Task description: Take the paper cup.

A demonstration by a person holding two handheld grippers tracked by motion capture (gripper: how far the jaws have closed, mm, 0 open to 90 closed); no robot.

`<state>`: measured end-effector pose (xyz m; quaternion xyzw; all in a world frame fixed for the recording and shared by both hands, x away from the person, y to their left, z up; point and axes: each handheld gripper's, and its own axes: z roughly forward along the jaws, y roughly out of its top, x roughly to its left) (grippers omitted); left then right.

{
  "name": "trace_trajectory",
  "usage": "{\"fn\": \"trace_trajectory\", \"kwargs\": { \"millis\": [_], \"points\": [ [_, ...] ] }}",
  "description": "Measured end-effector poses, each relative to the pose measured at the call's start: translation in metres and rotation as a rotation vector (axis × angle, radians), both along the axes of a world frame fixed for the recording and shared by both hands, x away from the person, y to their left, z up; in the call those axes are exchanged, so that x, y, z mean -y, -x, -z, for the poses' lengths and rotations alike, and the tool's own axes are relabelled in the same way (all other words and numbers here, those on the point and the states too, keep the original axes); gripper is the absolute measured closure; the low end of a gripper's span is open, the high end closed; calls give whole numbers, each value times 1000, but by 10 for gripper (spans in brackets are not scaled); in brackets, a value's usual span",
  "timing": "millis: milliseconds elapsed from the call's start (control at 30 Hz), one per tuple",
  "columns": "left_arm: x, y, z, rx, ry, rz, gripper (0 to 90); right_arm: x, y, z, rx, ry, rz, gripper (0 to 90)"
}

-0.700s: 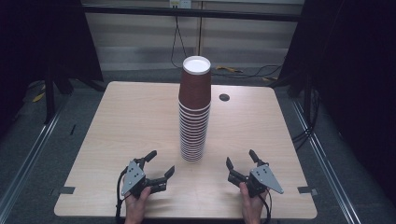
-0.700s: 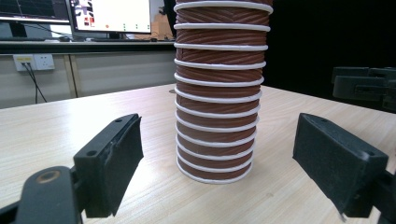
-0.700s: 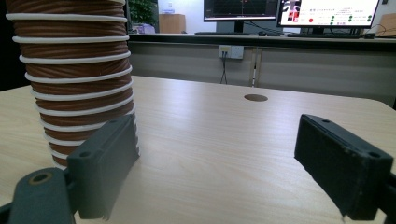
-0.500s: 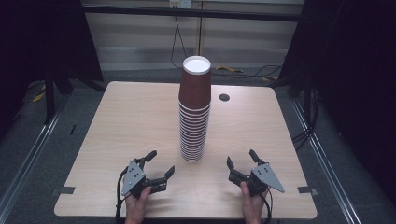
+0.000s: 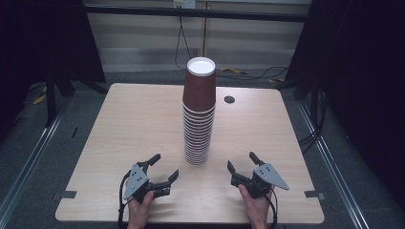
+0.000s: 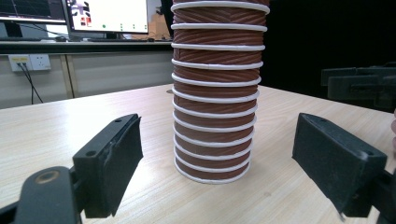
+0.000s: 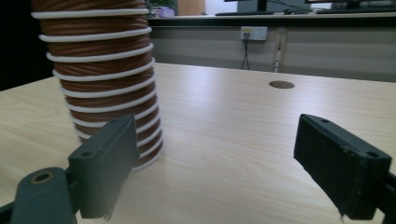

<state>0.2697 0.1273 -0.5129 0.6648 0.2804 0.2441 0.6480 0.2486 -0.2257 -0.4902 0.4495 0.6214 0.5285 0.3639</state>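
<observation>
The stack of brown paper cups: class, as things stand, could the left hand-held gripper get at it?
Probably yes. The left hand-held gripper stands open, facing the stack of brown paper cups, with bare table between them and nothing in the way.

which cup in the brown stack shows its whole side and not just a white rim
The topmost brown paper cup, upside down with its white base up. Its full ribbed wall is bare; every cup below it in the stack shows just a narrow band and white rim.

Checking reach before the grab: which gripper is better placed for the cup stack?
Left, probably: the left gripper has the cup stack centred between its open jaws; the right gripper has it off to one side.
</observation>
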Motion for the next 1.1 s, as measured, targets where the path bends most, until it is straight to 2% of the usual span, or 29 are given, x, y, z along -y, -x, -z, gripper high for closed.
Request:
{"fn": "trace_trajectory", "kwargs": {
  "millis": [167,333,433,600,633,667,733,767,900,967,1000,1033,1100],
  "points": [
    [0,0,0,-1,7,4,157,-6,0,-9,9,24,-39,137],
    [-1,0,0,1,14,0,157,-13,-4,-21,18,41,-101,147],
    [0,0,0,-1,19,0,157,-16,-6,-27,8,50,-130,142],
    [0,0,1,5,20,4,157,-16,-9,-39,14,24,-172,145],
    [-1,-1,0,15,8,7,157,-16,-9,-41,3,20,-178,150],
    [-2,-1,0,19,3,10,157,-16,-10,-44,4,27,-183,148],
    [-1,0,1,6,20,8,157,-17,-12,-48,13,31,-192,149],
    [-2,-1,0,20,4,12,157,-17,-12,-48,13,31,-192,149],
    [-2,-1,0,20,5,14,157,-19,-16,-62,19,17,-257,130],
    [-2,-1,0,21,6,14,157,-19,-16,-64,9,9,-267,130],
    [-2,-1,0,22,4,15,157,-20,-19,-70,-2,0,-289,130],
    [-1,0,1,7,23,12,157,-21,-20,-73,2,0,-299,131],
    [-1,1,1,5,25,15,157,-22,-21,-76,-3,5,-308,132]
  ]
}}
